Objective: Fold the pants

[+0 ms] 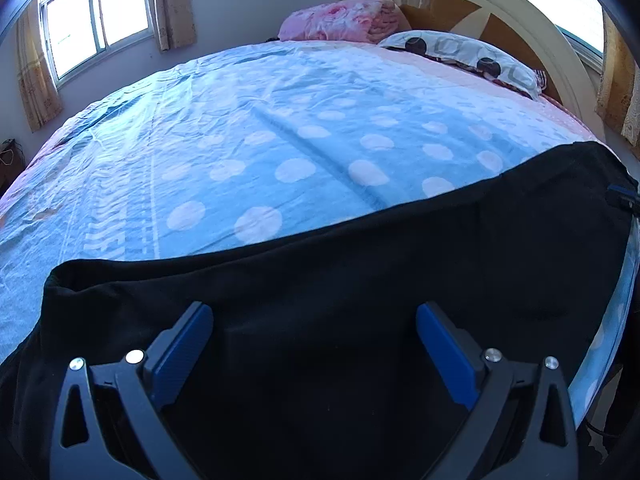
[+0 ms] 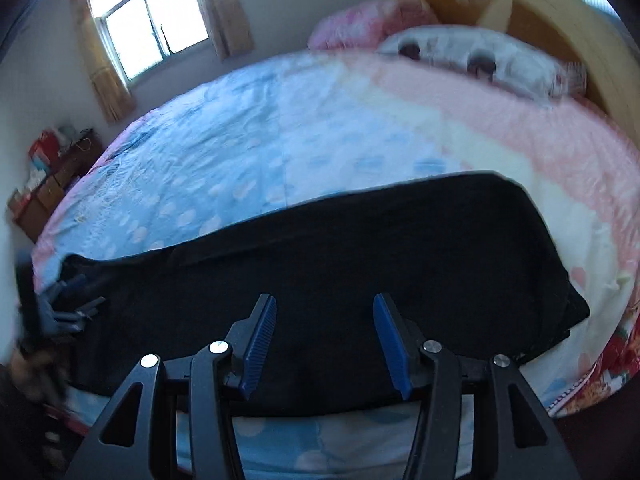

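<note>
Black pants (image 1: 360, 280) lie stretched lengthwise along the near side of the bed, over a blue sheet with pale dots (image 1: 280, 140). My left gripper (image 1: 314, 314) hovers over the pants' left part, jaws wide open, nothing between the blue pads. In the right wrist view the pants (image 2: 360, 240) run from lower left to a squared end at the right. My right gripper (image 2: 325, 306) is over their middle, open, with only dark cloth showing beyond the gap. The left gripper (image 2: 68, 304) shows blurred at the pants' left end. A bit of the right gripper (image 1: 622, 196) peeks in at the far right edge.
At the head of the bed stand a curved headboard (image 1: 500, 12), a pink pillow (image 1: 340, 20) and a patterned pillow (image 1: 460, 52). A curtained window (image 1: 96, 20) is on the far wall. A wooden cabinet with boxes (image 2: 48, 184) stands left of the bed.
</note>
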A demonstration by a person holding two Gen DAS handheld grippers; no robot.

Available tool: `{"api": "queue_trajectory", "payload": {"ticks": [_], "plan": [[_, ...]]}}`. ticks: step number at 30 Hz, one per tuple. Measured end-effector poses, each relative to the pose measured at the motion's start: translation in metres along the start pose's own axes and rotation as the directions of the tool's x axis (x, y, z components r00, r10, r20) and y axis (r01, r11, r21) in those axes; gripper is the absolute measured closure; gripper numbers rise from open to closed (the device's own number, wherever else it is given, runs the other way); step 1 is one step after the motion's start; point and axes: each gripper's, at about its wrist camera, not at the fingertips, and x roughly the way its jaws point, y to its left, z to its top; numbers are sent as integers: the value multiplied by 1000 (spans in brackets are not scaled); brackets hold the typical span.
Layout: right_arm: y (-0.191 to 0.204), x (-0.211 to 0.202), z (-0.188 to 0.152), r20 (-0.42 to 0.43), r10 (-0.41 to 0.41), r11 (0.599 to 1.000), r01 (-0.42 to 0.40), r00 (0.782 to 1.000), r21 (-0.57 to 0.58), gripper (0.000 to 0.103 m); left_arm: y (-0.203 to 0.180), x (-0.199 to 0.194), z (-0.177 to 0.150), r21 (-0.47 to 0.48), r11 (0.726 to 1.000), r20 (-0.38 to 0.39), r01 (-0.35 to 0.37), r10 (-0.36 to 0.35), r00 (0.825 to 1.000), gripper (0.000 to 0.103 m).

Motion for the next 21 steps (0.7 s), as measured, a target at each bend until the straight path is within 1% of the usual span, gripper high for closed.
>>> {"api": "queue_trajectory", "payload": {"ticks": [2, 3, 5, 6, 9, 11, 13, 16, 17, 18, 20, 21], "plan": [[8, -5, 0, -9, -34, 999, 34, 999, -33, 50, 0, -3, 0, -7, 1000, -9, 1, -1, 1000, 0], [8, -9, 2, -15, -21, 1000, 21, 1000, -22, 50, -1, -5, 0, -12, 1000, -12, 3, -4, 1000, 0], [0, -25, 1, 3, 51, 998, -52, 999, 35, 50, -5, -9, -1, -10, 1000, -6, 16, -16, 1000, 0], [-5, -35, -1, 20, 56, 997, -57, 998, 53, 50, -7, -11, -2, -5, 1000, -5, 20, -20, 1000, 0], [-20, -62, -10, 86, 22, 994, -31, 996, 107, 50, -18, -16, -2, 11, 999, 4, 31, -31, 1000, 0], [-37, -76, -17, 102, -12, 984, -6, 995, 178, 50, -25, -20, 0, 16, 998, 13, 53, -53, 999, 0], [-57, -84, -24, 111, -41, 965, 11, 993, 261, 50, -35, -24, 3, 29, 997, 27, 74, -74, 997, 0], [-85, -81, -31, 65, -95, 923, 64, 993, 378, 50, -51, -24, 6, 53, 994, 30, 94, -96, 995, 0], [-93, -80, -34, 60, -93, 906, 59, 994, 420, 50, -57, -25, 5, 65, 992, 30, 105, -107, 994, 0], [-98, -78, -37, 61, -74, 892, 39, 995, 450, 50, -61, -25, 5, 73, 991, 31, 109, -112, 993, 0], [-104, -75, -39, 62, -32, 875, -2, 998, 484, 50, -68, -24, 1, 85, 989, 25, 120, -122, 992, 0], [-104, -74, -39, 65, -24, 872, -11, 998, 489, 50, -70, -22, -1, 87, 989, 16, 123, -125, 992, 0]]}}
